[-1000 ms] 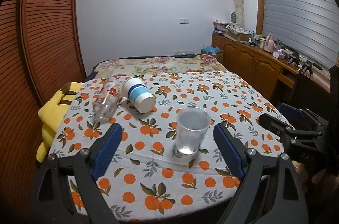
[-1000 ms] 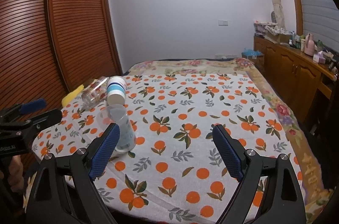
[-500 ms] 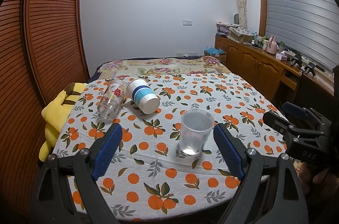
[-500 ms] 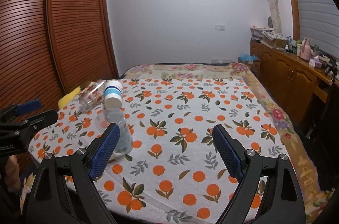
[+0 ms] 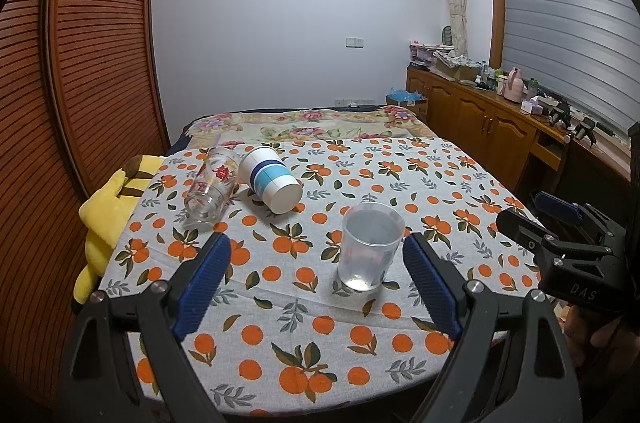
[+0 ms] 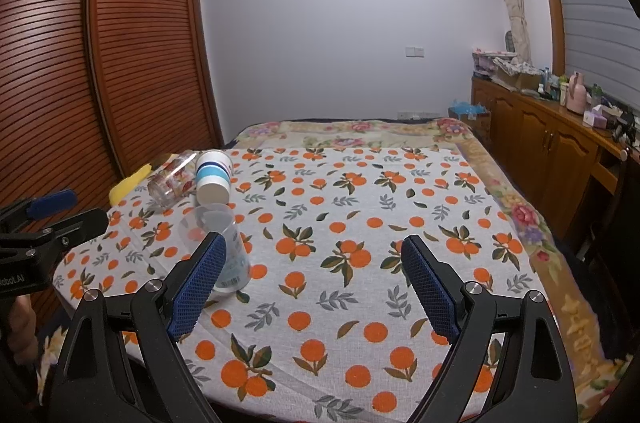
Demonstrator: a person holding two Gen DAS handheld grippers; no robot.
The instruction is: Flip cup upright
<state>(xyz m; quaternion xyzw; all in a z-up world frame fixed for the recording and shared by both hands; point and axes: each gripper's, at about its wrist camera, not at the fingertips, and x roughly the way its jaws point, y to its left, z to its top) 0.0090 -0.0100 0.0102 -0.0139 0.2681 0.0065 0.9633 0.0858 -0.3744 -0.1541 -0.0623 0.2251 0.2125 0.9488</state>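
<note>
The left gripper (image 5: pixel 316 279) is wide open and holds nothing; it hangs over the near edge of the table (image 5: pixel 440 179). The clear cup (image 5: pixel 370 247) stands upright on the cloth between its fingers, closer to the right finger (image 5: pixel 430 287) and not touching it. At 11 o'clock from this cup, the paper cup (image 5: pixel 270 179) lies on its side with its bottom toward the camera. Just beside it at 9 o'clock lies the glass (image 5: pixel 210 189), also on its side. The right gripper (image 6: pixel 312 283) is wide open and empty too. In its view the clear cup (image 6: pixel 218 247) is partly hidden behind the left finger (image 6: pixel 196 287).
</note>
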